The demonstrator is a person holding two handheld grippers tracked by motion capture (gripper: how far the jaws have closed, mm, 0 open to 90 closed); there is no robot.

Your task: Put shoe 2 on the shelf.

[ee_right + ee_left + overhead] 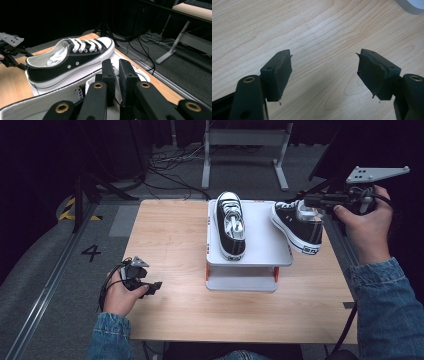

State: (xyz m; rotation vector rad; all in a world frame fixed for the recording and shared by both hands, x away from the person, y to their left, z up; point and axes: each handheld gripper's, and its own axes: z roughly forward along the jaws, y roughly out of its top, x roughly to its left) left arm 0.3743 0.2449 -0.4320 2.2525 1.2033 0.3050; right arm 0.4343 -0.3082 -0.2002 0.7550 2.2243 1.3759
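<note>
A black-and-white sneaker point(231, 225) point(72, 57) lies on a white raised platform point(265, 245) in the middle of the wooden table, toe pointing away. A second matching sneaker point(297, 227) point(37, 105) hangs tilted over the platform's right edge. My right gripper point(302, 202) point(116, 62) is shut on it, jaws pinching its upper by the opening. Far apart from both shoes, my left gripper point(155, 286) point(324, 67) rests low over the table's left front, open with bare wood between its pads.
The wooden table point(170, 235) has free room left of the platform and along its front edge. Behind it on the dark floor are cables point(170, 165) and a metal stand's legs point(245, 150). A platform corner point(412, 6) peeks into the left gripper view.
</note>
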